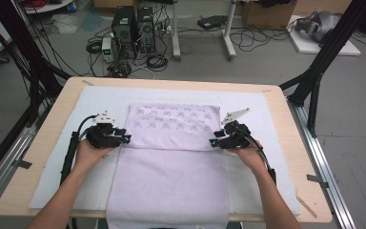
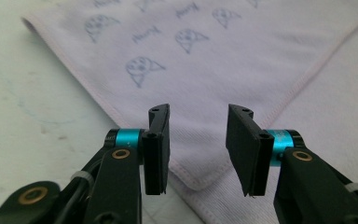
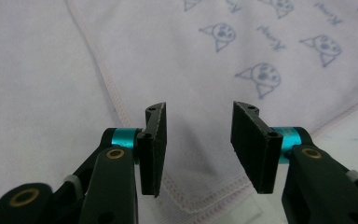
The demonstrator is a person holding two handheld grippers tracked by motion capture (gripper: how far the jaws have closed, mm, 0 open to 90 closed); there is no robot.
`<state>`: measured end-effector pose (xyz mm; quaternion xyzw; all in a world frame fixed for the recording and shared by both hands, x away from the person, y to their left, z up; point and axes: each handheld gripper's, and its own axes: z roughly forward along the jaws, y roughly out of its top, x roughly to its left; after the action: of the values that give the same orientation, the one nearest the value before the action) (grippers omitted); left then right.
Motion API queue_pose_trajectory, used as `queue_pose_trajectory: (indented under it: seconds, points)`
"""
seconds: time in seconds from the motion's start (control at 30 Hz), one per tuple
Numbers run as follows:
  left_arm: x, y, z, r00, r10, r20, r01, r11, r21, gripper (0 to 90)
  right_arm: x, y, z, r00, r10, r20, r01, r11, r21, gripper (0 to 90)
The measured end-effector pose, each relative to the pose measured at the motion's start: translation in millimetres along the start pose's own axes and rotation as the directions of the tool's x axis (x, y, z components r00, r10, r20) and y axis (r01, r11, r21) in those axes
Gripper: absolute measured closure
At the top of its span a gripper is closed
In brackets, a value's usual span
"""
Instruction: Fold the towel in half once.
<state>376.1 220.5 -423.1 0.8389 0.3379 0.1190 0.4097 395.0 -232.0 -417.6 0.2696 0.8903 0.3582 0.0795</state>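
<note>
A pale lilac towel (image 1: 171, 124) printed with small cat faces lies on the table, its printed half folded back over the plain half (image 1: 169, 186) that reaches the near edge. My left gripper (image 1: 126, 139) sits at the left corner of the folded layer and my right gripper (image 1: 213, 142) at its right corner. In the left gripper view the jaws (image 2: 198, 140) stand apart over the rounded hemmed corner (image 2: 193, 179), the pads clear of it. The right gripper view is much the same: open jaws (image 3: 198, 140) astride a stitched corner (image 3: 191, 207).
A white mat (image 1: 90, 102) covers most of the wooden table (image 1: 57, 112) under the towel. Beyond the far edge, computer towers (image 1: 133, 31) and loose cables lie on the floor. Black frame posts (image 1: 314, 81) rise at both sides.
</note>
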Motion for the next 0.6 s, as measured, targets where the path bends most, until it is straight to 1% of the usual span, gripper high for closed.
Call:
queue_pose_trajectory:
  seconds: [0.03,0.13,0.17,0.23,0.27,0.3,0.33,0.4,0.43,0.47,0.53,0.6]
  points:
    - [-1.9,0.4,1.2,0.9999,0.007,0.013,-0.007,1.0000,0.005,59.8,0.9,-2.1,2.0,1.0000,0.000,-0.002,0.000,1.000,0.005,56.1]
    - [-6.0,0.8,6.7,0.9993,0.037,0.009,-0.038,0.9989,0.028,62.2,3.8,-9.3,8.6,1.0000,0.000,0.001,0.000,1.000,0.028,57.4]
    - [-5.9,-0.3,9.9,0.9992,0.040,0.009,-0.040,0.9980,0.048,63.0,4.8,-11.6,10.7,0.9999,-0.005,0.011,0.004,0.999,0.032,58.0]
    - [-6.2,-3.5,17.4,0.9991,0.043,0.002,-0.043,0.9944,0.097,65.7,5.9,-15.9,12.0,0.9998,-0.006,0.021,0.006,1.000,0.006,62.1]
    - [-6.4,-4.3,17.9,0.9993,0.037,-0.002,-0.037,0.9961,0.080,67.1,6.1,-17.0,12.1,0.9996,-0.003,0.027,0.004,1.000,-0.002,64.2]
    - [-7.1,-3.7,18.3,0.9994,0.030,-0.018,-0.029,0.9963,0.081,70.1,5.5,-17.0,12.2,0.9996,-0.003,0.029,0.003,1.000,-0.003,66.9]
    - [-8.2,-3.4,18.9,0.9992,0.031,-0.023,-0.029,0.9965,0.078,72.9,5.8,-16.9,11.9,0.9995,-0.005,0.030,0.005,1.000,-0.001,70.7]
    - [-10.7,-3.8,19.5,0.9978,0.055,-0.039,-0.052,0.9959,0.074,81.4,6.5,-16.0,12.5,0.9996,-0.014,0.024,0.014,1.000,-0.001,79.6]
    - [-11.3,-4.5,19.9,0.9980,0.048,-0.041,-0.045,0.9968,0.066,84.9,7.4,-15.0,12.7,0.9996,-0.021,0.021,0.021,1.000,0.004,83.2]
    - [-11.3,-5.1,19.8,0.9985,0.036,-0.042,-0.034,0.9977,0.058,86.2,8.6,-13.9,12.7,0.9993,-0.029,0.024,0.029,1.000,0.009,85.7]
    - [-9.9,-6.0,18.0,0.9992,0.015,-0.038,-0.014,0.9987,0.048,87.3,8.9,-12.9,12.5,0.9991,-0.034,0.025,0.034,0.999,0.010,86.8]
    - [-9.3,-5.7,14.9,0.9993,0.007,-0.036,-0.006,0.9994,0.034,87.8,7.0,-13.2,9.5,0.9998,-0.017,0.013,0.017,1.000,-0.004,87.2]
